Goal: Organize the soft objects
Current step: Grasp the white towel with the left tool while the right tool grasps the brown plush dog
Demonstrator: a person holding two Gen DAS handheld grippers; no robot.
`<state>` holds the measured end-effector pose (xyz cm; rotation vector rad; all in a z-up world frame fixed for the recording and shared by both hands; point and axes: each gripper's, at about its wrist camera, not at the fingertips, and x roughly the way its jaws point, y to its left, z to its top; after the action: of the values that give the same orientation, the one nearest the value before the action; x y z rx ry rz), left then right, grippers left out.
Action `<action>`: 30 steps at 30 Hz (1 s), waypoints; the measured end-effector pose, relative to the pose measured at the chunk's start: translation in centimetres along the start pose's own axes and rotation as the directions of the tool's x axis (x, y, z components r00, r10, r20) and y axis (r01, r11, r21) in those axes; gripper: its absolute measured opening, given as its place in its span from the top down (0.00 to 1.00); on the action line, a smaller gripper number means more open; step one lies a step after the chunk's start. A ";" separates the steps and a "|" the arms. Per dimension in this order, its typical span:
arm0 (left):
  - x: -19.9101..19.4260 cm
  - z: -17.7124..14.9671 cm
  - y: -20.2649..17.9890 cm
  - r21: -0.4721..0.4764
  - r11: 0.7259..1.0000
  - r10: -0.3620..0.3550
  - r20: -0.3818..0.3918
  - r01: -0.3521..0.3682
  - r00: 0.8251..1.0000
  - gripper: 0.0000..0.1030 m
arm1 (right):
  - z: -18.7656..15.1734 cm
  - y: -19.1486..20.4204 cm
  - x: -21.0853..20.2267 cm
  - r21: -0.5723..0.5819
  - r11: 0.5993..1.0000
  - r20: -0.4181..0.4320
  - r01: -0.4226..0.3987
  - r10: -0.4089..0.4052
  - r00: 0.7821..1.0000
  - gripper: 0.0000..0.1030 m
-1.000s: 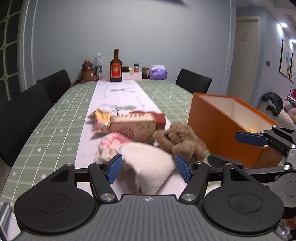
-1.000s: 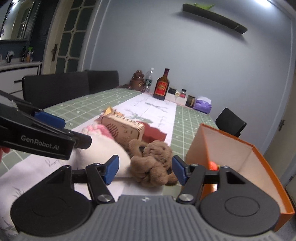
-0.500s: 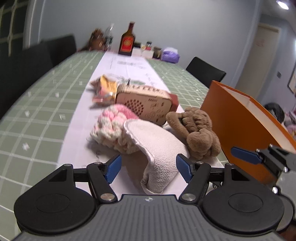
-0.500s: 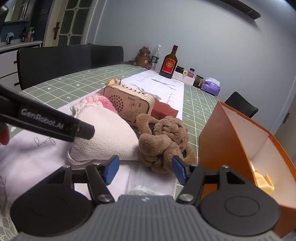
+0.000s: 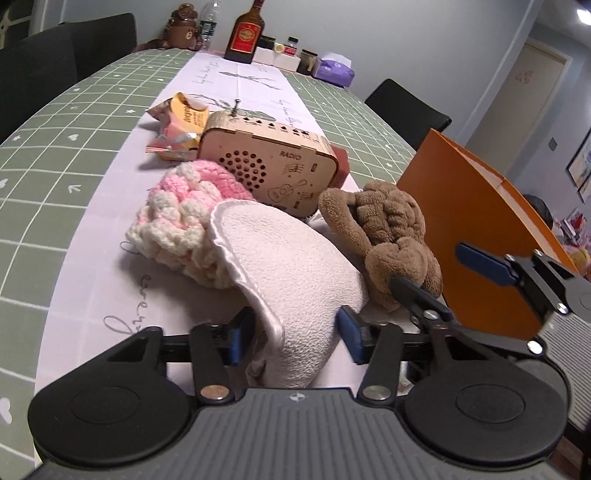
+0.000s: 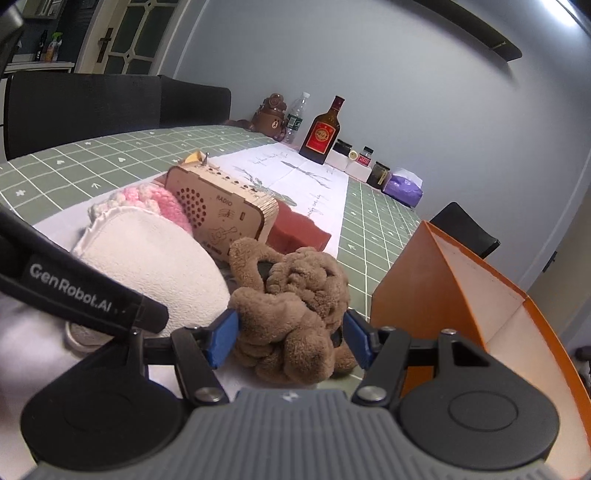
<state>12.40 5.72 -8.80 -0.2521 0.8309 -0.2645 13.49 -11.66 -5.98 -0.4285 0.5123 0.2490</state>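
A white fleece slipper [image 5: 288, 266] lies on the table runner, leaning on a pink-and-cream crocheted piece [image 5: 177, 218]. My left gripper [image 5: 295, 332] has its jaws closing on the slipper's near end, and both blue pads touch the fabric. Just to the right lies a brown plush toy [image 6: 291, 314]. My right gripper [image 6: 290, 341] straddles the plush with its jaws open, the pads right beside it on either side. An orange box [image 6: 424, 295] stands open to the right of the plush. In the right wrist view a left gripper finger [image 6: 74, 295] crosses in front of the slipper [image 6: 155, 266].
A wooden radio [image 5: 273, 166] stands right behind the soft things, with a snack packet [image 5: 181, 125] and a red-brown block [image 6: 299, 229] by it. A bottle [image 5: 245, 33], jars and a tissue pack line the far end. Dark chairs [image 6: 92, 107] flank the green tablecloth.
Both grippers came forward and down. The left jaws narrowed onto the white slipper. The right jaws kept their width and now sit around the brown plush.
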 end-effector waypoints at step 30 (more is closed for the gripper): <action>-4.7 0.2 -2.8 0.142 0.986 0.063 0.166 -0.087 0.984 0.88 | 0.2 -1.4 0.4 0.105 0.991 -0.001 -0.082 0.083 0.997 0.76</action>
<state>9.19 4.60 -4.51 -0.1004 0.6557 -0.2308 14.33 -12.73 -5.55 -0.3066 0.5460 0.2995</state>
